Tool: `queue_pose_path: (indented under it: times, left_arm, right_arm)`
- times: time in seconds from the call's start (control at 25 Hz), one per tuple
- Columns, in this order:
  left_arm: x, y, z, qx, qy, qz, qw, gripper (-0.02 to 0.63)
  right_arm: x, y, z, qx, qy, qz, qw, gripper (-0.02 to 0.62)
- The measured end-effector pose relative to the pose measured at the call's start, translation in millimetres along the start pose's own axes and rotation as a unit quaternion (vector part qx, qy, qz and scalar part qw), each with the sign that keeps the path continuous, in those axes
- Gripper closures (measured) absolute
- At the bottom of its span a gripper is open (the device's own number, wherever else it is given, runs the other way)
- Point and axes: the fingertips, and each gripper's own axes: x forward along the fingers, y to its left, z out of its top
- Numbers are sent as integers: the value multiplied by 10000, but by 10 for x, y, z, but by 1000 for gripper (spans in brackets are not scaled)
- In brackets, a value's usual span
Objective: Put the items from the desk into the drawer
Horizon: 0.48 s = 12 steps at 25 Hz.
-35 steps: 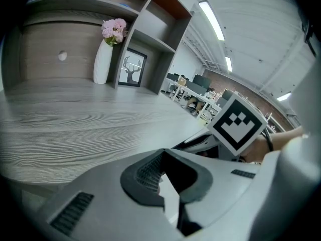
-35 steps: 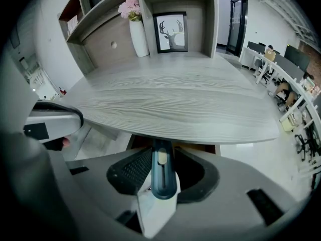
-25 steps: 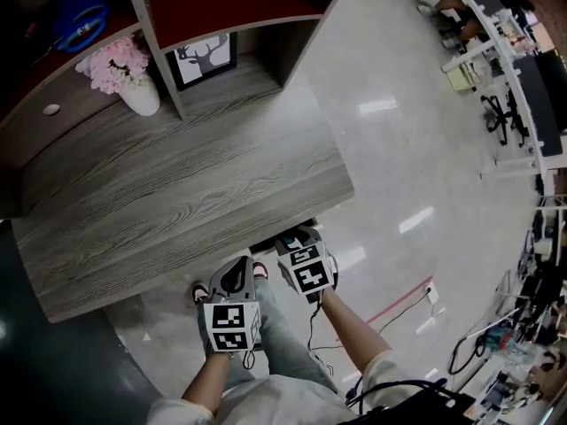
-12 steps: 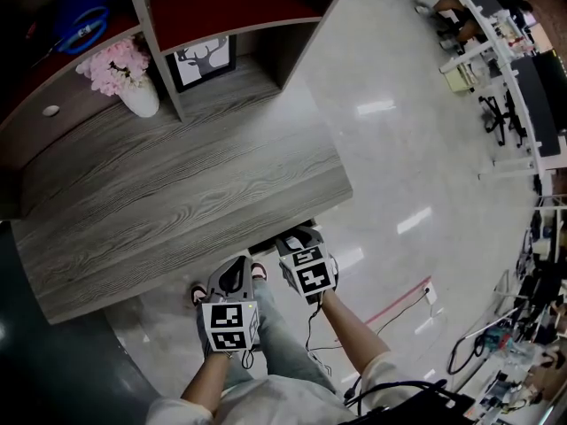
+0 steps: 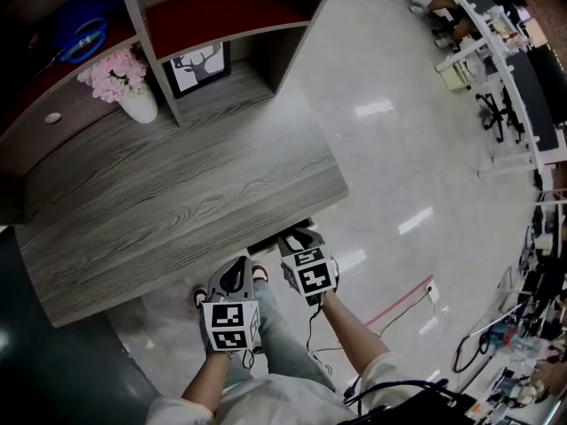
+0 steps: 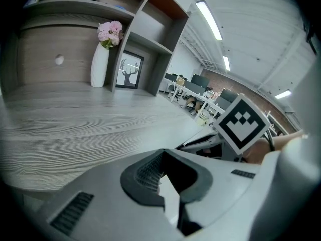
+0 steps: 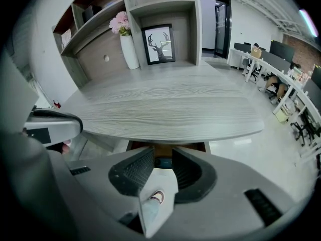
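Note:
The grey wood desk (image 5: 177, 211) has a bare top. Under its front edge a drawer (image 5: 276, 235) stands slightly out. In the right gripper view its brown inside (image 7: 165, 147) shows, with something blue (image 7: 163, 162) in it. My right gripper (image 5: 299, 237) hangs just before the drawer, pointing steeply down. Its jaws (image 7: 163, 153) have just been closing, still apart, with nothing between them. My left gripper (image 5: 232, 277) is lower left of it, below the desk edge. The left gripper (image 6: 168, 155) is open and empty.
A white vase of pink flowers (image 5: 133, 96) and a framed deer picture (image 5: 199, 65) stand at the desk's back, under shelves (image 5: 221, 11). The person's shoes (image 5: 200, 295) are on the pale floor beneath the grippers. Office desks and chairs (image 5: 496, 69) are far right.
The head view has shifted slightly. Both grippers stay where they were by the desk's front edge.

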Motion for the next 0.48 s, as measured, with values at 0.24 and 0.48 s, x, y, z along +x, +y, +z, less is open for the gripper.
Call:
queue_pose_path:
  times: [0.24,0.48]
  left_arm:
    - [-95,-45,120,149,-83,-15,9999,607]
    - [-239,-91,259,328,-181,-11,9993,607]
  right_arm:
    - [-146,-4,29,126,-134,-120,9998,538]
    - [-375,-17,76,279,-365,-269,9986,578]
